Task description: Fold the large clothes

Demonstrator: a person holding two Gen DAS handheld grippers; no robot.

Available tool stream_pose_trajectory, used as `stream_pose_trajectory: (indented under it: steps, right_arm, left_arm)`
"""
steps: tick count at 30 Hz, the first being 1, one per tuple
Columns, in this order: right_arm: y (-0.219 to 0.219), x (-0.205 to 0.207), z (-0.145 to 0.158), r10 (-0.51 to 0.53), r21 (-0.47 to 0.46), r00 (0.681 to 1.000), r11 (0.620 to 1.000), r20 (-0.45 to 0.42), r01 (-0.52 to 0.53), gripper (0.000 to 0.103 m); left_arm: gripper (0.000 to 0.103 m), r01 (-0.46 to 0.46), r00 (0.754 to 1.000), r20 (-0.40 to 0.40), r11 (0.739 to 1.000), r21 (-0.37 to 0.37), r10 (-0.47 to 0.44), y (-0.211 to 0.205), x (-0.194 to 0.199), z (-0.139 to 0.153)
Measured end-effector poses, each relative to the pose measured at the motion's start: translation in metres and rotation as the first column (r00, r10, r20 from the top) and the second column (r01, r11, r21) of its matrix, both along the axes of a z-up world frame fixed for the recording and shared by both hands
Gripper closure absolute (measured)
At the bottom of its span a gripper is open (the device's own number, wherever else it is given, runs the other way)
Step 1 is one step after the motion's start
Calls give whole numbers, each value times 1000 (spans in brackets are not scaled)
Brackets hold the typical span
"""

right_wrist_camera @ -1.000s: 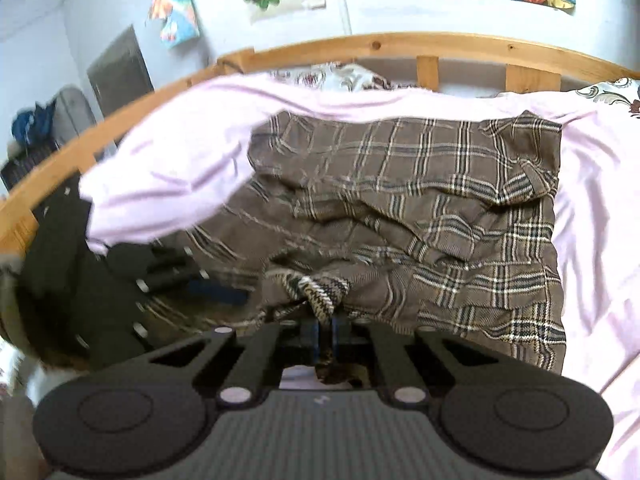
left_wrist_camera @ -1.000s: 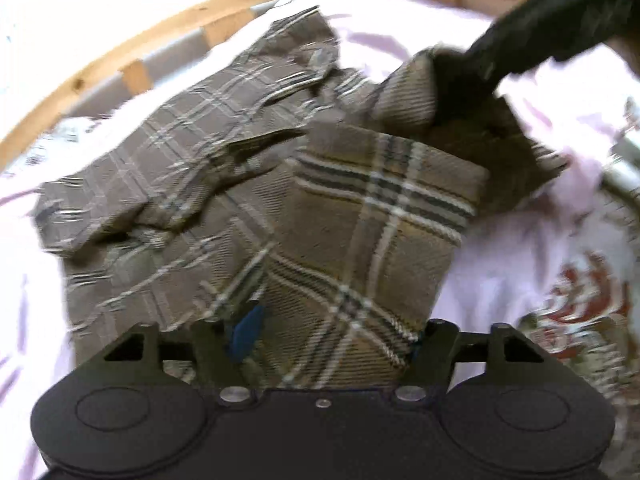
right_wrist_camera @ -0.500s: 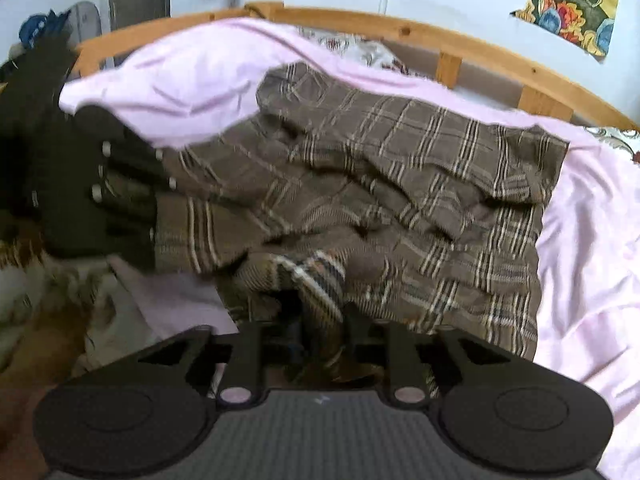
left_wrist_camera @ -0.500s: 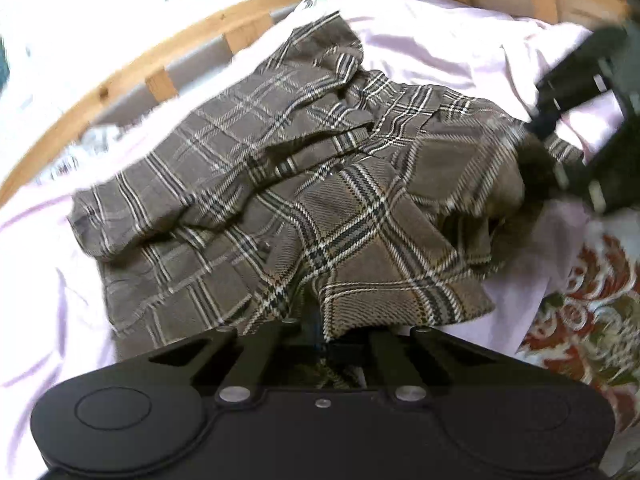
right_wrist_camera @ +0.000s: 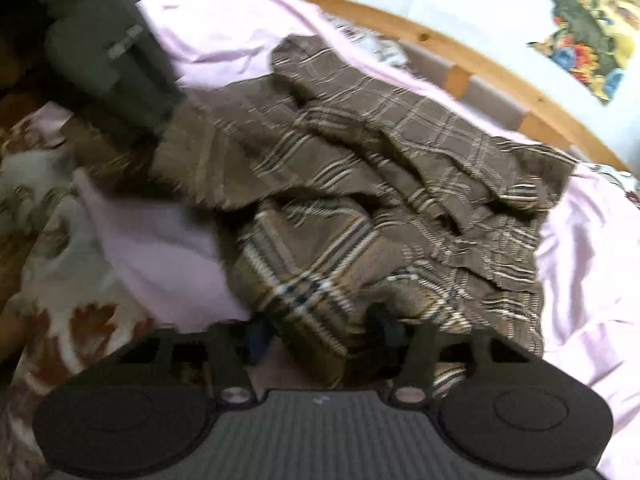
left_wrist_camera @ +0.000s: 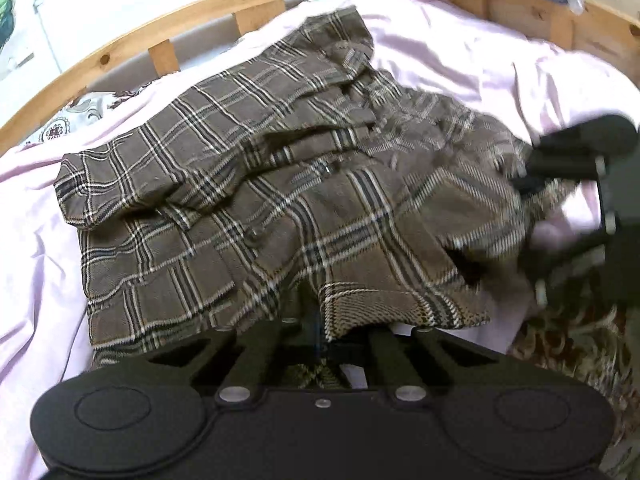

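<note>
Left wrist view: left gripper (left_wrist_camera: pixel 318 330) jaws opening slightly, pinched on hem of plaid garment (left_wrist_camera: pixel 256 200). Right gripper (right_wrist_camera: pixel 320 330) jaws parted, cloth between, contact unclear. Garment lay crumpled on pink sheet (left_wrist_camera: pixel 460 44), wooden bed frame (left_wrist_camera: pixel 120 48) behind

The garment (left_wrist_camera: pixel 256 208) is a woven brown check cloth, matt and slightly coarse, with a fine twill weave showing at its near hem. Under it lies a pale pink sheet (left_wrist_camera: pixel 32 264) of smooth, softly creased cloth with a faint sheen. The bed frame (left_wrist_camera: pixel 120 52) is light varnished wood with visible knots. The left gripper (left_wrist_camera: pixel 318 340) has a body of matt black plastic with small bright metal screws; the right gripper (right_wrist_camera: pixel 320 332) has a ribbed grey top.
</note>
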State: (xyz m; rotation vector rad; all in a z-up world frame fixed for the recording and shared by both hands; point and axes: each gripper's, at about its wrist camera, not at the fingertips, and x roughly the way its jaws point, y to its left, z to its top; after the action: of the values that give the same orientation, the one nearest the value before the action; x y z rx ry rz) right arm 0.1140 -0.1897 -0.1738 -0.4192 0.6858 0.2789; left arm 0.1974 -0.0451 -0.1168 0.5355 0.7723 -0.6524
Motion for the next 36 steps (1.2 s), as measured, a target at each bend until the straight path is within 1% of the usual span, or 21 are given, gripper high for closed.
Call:
stream_pose_trajectory:
  steps: [1, 2, 3, 4, 5, 7, 8, 9, 10, 12, 14, 16, 19, 22, 27, 31, 34, 36]
  right_arm:
    - [-2, 2, 2, -15, 2, 1000, 1000, 16, 15, 69]
    - [-5, 2, 4, -28, 4, 999, 1000, 34, 28, 84]
    - [-7, 2, 6, -36, 7, 998, 999, 44, 35, 92]
    - [-9, 3, 7, -38, 10, 998, 999, 49, 37, 96]
    - [-11, 4, 11, -34, 16, 998, 999, 54, 33, 96]
    - [-12, 4, 16, -24, 18, 998, 1000, 57, 23, 97]
    - [-12, 3, 18, -20, 12, 998, 1000, 60, 20, 97]
    - [-12, 2, 20, -17, 11, 998, 1000, 64, 16, 97]
    - [-12, 1, 22, -14, 12, 998, 1000, 65, 13, 98]
    - [-11, 0, 25, -3, 16, 998, 1000, 61, 2, 98]
    - [-9, -4, 29, 7, 11, 998, 1000, 67, -8, 98]
    - [-8, -10, 34, 10, 3, 997, 1000, 82, -10, 98]
    - [-12, -21, 46, 10, 10, 994, 1000, 105, -11, 98]
    - [-14, -32, 58, 18, 6, 993, 1000, 117, -19, 98]
    - [-10, -55, 74, 60, -26, 991, 998, 118, -58, 98]
    - [-10, -59, 86, 56, -47, 990, 998, 133, -51, 98]
    - [-9, -50, 94, 51, -73, 986, 997, 160, -39, 98]
    - [-9, -40, 102, 55, -84, 982, 996, 181, -40, 98]
  left_arm:
    - [94, 4, 1000, 8, 1000, 15, -4, 0, -5, -4]
    - [87, 11, 1000, 24, 999, 37, -12, -1, -10, -9]
    - [82, 18, 999, 39, 998, 63, -21, -2, -15, -13]
    - [80, 23, 998, 58, 995, 92, -29, -4, -21, -18]
    - [79, 24, 996, 81, 992, 123, -34, -5, -26, -22]
    - [79, 28, 993, 113, 988, 155, -45, -5, -32, -27]
    - [84, 28, 991, 122, 986, 163, -49, -5, -34, -29]
    - [102, 28, 990, 129, 987, 159, -49, -5, -35, -29]
    - [102, 29, 990, 134, 988, 151, -50, -4, -36, -27]
    - [102, 45, 984, 167, 991, 124, -65, -2, -40, -19]
    - [102, 65, 970, 225, 992, 106, -88, 0, -50, -10]
    - [102, 83, 962, 253, 992, 91, -103, 4, -59, 1]
    - [102, 93, 961, 255, 993, 78, -110, 9, -72, 13]
    - [103, 95, 969, 223, 993, 67, -108, 16, -80, 22]
    - [103, 74, 982, 174, 997, 27, -78, 30, -84, 39]
    - [103, 76, 979, 190, 997, 16, -78, 31, -84, 53]
    - [103, 71, 971, 227, 997, 13, -72, 25, -74, 66]
    - [103, 60, 970, 236, 998, -1, -58, 19, -58, 77]
